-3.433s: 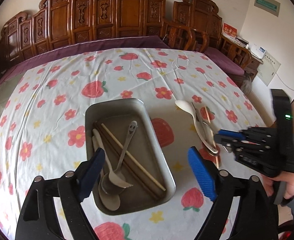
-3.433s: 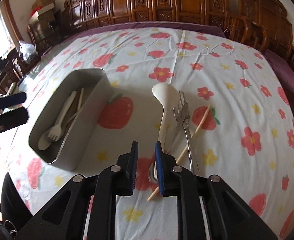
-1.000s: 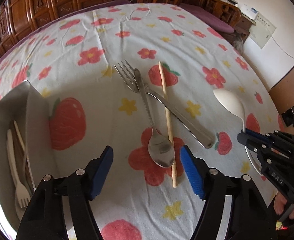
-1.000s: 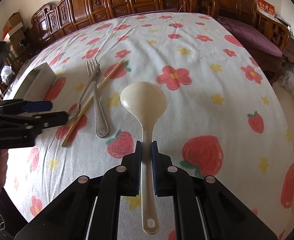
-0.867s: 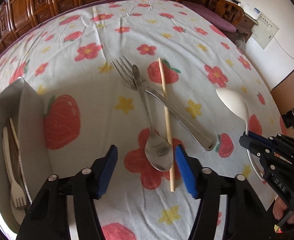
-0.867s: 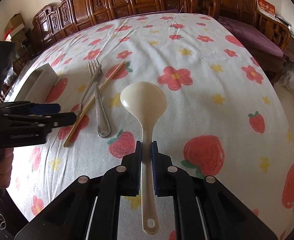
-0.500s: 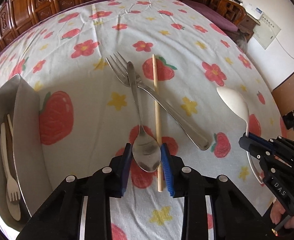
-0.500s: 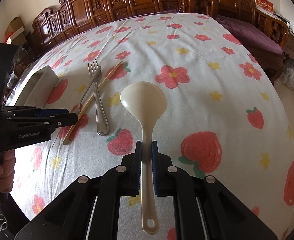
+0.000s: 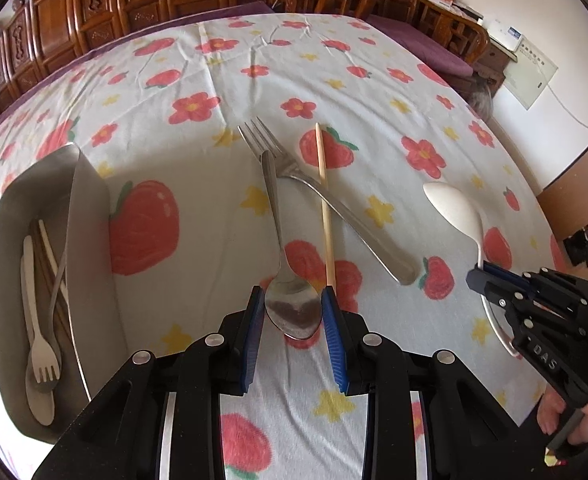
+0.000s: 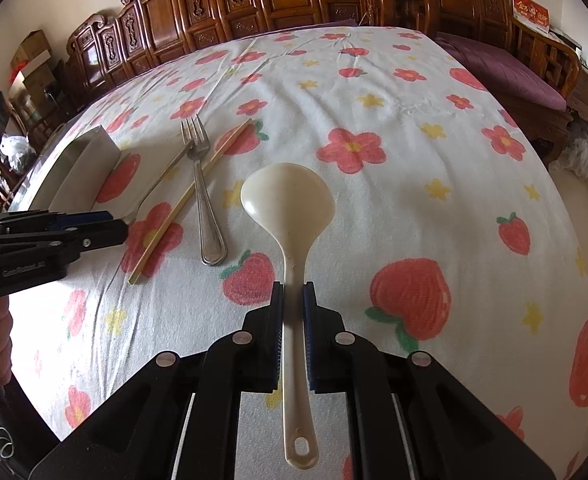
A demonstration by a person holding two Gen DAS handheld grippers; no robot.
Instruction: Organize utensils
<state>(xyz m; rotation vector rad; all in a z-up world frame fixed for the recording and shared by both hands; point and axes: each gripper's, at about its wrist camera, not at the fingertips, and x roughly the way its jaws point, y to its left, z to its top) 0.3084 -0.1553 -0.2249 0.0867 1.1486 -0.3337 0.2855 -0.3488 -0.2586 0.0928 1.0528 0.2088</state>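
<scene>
The left claw (image 9: pixel 293 314) sits low over the tabletop (image 9: pixel 222 216), its blue pads narrowed against both sides of the bowl of a metal spoon (image 9: pixel 280 248). The spoon's handle runs away from the claw and crosses over the neck of a metal fork (image 9: pixel 322 196), whose tines point to the far side. A single wooden chopstick (image 9: pixel 325 208) lies just right of the spoon, over the fork's handle, with its near end beside the right pad.

To the left stands a steel tray (image 9: pixel 90 216), its tall wall near the spoon; between wall and spoon is a bare strip of flowered cloth. Inside the tray lie a pale plastic fork (image 9: pixel 38 320), a pale spoon, a metal utensil and dark chopsticks, bunched lengthwise.

The right claw (image 10: pixel 293 300) is closed on the handle of a cream plastic ladle-shaped spoon (image 10: pixel 288 204), bowl forward, the handle's holed end sticking back between the arms. The cloth to its right lies bare up to the table's edge; on the left, the fork and chopstick are near. Carved wooden chairs (image 10: pixel 254 0) line the far edge.
</scene>
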